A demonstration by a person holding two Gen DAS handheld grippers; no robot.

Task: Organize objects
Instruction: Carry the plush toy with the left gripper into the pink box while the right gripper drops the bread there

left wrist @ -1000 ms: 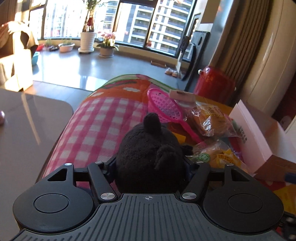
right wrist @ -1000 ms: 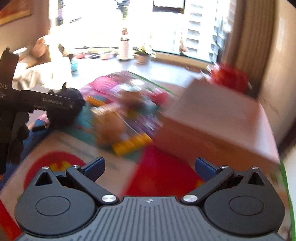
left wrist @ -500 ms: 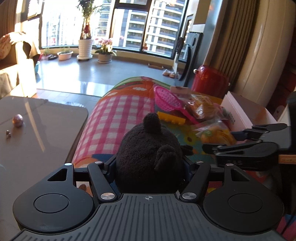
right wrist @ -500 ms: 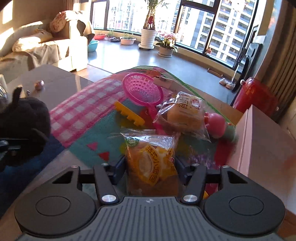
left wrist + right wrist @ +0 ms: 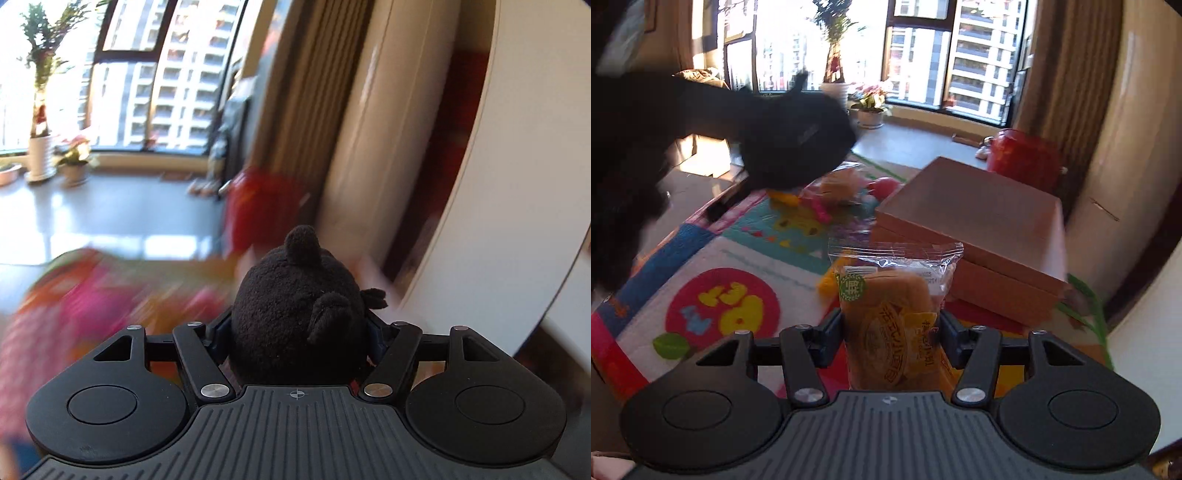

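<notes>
snack packet upright in right claw

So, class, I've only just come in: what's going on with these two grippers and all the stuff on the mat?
Both grippers are loaded. The left gripper is shut on a black plush toy; the right gripper is shut on a wrapped bread packet, held above the colourful mat near a closed cardboard box. More snacks and toys lie further back.

The black plush toy has been swung rightward, off the mat's checked edge toward the white wall. The snack packet has been raised off the mat and drawn back beside the pink box.
</notes>
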